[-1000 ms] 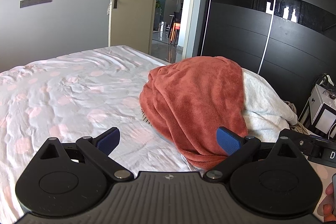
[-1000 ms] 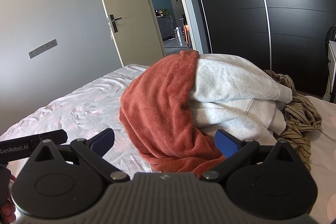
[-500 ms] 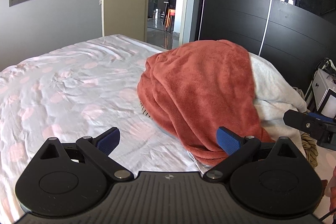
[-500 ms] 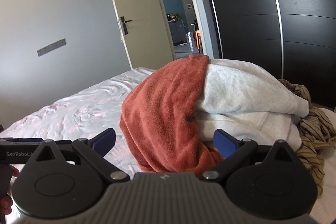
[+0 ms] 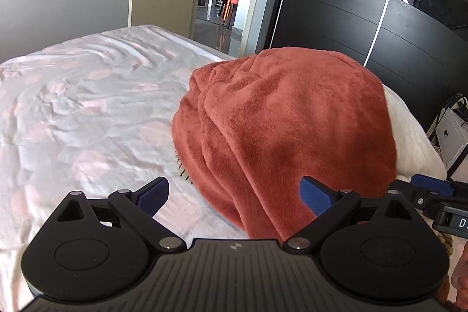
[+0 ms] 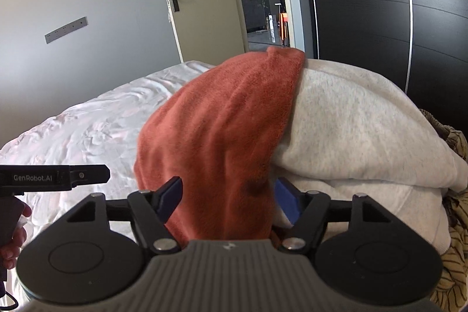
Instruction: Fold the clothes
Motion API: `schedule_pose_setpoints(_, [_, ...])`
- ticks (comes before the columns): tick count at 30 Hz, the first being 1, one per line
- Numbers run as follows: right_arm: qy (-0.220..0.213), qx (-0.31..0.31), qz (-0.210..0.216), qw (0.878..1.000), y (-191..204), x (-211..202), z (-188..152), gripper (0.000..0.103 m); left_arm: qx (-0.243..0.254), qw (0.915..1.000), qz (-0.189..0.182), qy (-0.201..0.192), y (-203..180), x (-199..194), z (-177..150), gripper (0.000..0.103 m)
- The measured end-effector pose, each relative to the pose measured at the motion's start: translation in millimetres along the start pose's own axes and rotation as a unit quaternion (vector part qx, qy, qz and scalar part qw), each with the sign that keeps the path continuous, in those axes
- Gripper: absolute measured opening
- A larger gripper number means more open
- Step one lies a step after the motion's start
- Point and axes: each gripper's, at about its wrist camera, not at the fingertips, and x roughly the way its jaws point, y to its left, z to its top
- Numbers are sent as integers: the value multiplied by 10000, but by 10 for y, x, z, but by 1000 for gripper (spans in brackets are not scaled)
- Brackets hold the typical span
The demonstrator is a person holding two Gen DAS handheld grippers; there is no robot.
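Bare bedsheet (image 5: pixel 87 113) lies open on the left, while the heaped rust-red towel (image 5: pixel 286 119) and grey sweatshirt (image 6: pixel 356 130) block the right.

Three garments are lying heaped on one bed (image 5: pixel 87 107): one rust-red fleece (image 5: pixel 286 119), one pale grey sweatshirt (image 6: pixel 351 136) and one striped brown piece (image 6: pixel 456 253). Two tools are showing, left tool (image 5: pixel 234 195) and right tool (image 6: pixel 228 195).

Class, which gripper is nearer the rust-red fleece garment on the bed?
Right. The right gripper has the rust-red fleece garment between its closing jaws; the left gripper is open at its lower edge.
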Motion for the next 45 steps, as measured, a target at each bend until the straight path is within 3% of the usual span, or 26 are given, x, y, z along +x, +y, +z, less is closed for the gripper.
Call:
schedule_pose_setpoints(2, [81,32,-5,10000,-41,129,41,72,-17,9999,-57,133,9,155,47,90])
schedule_pose_setpoints(4, [151,64,-1,9999,-58,248,78,68,-24,9995,-106,281,10,299,76,71])
schedule_pose_setpoints(7, [218,172,55,9996,-66,387,138,39,-56,9986,-195,497,10,434,85,52])
schedule_pose_setpoints(9, [183,246,113,9995,-44,412,176,18,-70,9983,-224,535,22,424,73,51])
schedule_pose_setpoints(13, [63,251,512,9984,124,398,282,8,-153,9986,-89,504,117,239,87,51])
schedule_pose_setpoints(21, [292,-232,1881,9814,846,219,132,7,-100,9985,419,330,443,-490,159,54])
schedule_pose_setpoints(27, [968,-536,2772,9544,1340,-36,-260,7,-144,9993,243,248,555,-915,180,74])
schedule_pose_setpoints(29, [1308,-637,3046,9413,1490,-104,-425,7,-133,9995,123,272,560,-966,147,74])
schedule_pose_setpoints(34, [1714,-999,2909,9360,1660,-180,-713,8,-10,9988,33,481,530,-895,-18,75])
schedule_pose_setpoints(37, [1717,-930,2681,9434,1586,-164,-737,18,4,9982,-76,594,482,-785,-77,75])
schedule_pose_setpoints(39, [1624,-848,2612,9477,1507,-183,-702,38,20,9979,-146,629,424,-706,-76,75])
schedule_pose_setpoints(43, [1392,-846,2307,9593,1315,-225,-601,43,77,9972,-306,677,297,-539,-49,75])
schedule_pose_setpoints(45, [1298,-836,2112,9652,1157,-196,-505,50,129,9968,-373,692,227,-430,-14,75])
